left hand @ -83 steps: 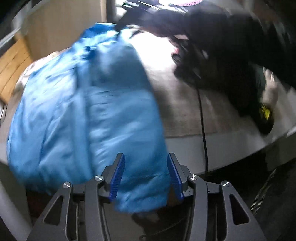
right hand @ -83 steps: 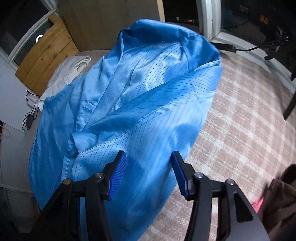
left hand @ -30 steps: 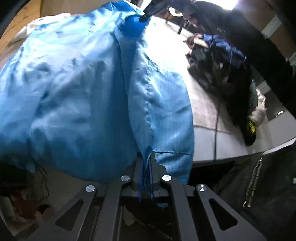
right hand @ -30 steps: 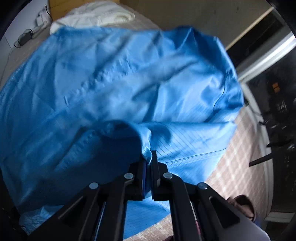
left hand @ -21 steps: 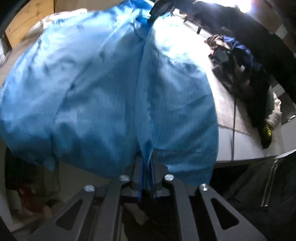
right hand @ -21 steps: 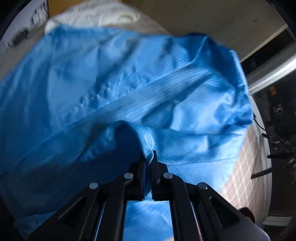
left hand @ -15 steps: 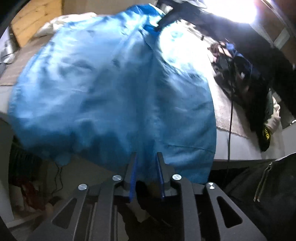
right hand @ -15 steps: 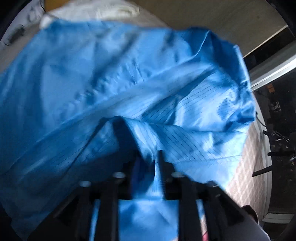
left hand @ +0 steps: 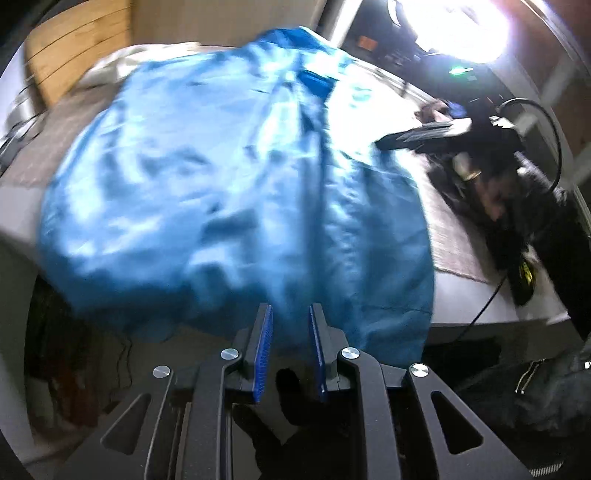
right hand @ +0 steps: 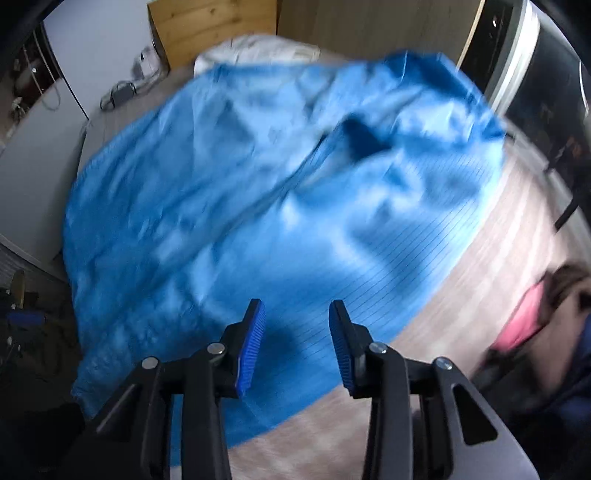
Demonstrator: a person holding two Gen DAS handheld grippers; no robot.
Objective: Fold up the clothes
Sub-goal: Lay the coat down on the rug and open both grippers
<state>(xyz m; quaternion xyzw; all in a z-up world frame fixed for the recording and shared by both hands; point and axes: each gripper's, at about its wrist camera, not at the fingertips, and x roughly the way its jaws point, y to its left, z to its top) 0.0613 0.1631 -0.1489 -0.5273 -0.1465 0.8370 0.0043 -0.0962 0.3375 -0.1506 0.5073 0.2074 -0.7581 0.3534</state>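
A shiny blue pinstriped garment (left hand: 221,184) lies spread over the bed, and its near hem hangs over the edge. My left gripper (left hand: 290,308) hovers just in front of that hem, jaws a narrow gap apart with nothing between them. In the right wrist view the same garment (right hand: 258,184) fills the middle. My right gripper (right hand: 295,302) is above its lower right part; its jaws are closing and no fabric is between the pads. In the left wrist view the right gripper's black body (left hand: 424,134) reaches in from the right, beside the garment's edge.
A heap of dark clothes (left hand: 498,192) lies right of the garment, with a black cable (left hand: 480,314) running off the bed edge. White bedding (right hand: 258,51) and a wooden headboard (right hand: 207,22) are at the back. Pink and dark clothes (right hand: 528,325) lie on the plaid cover (right hand: 480,277).
Both grippers were shut on folds of the blue garment and have let go. The fabric has dropped onto the bed. The right gripper has swung away to the right.
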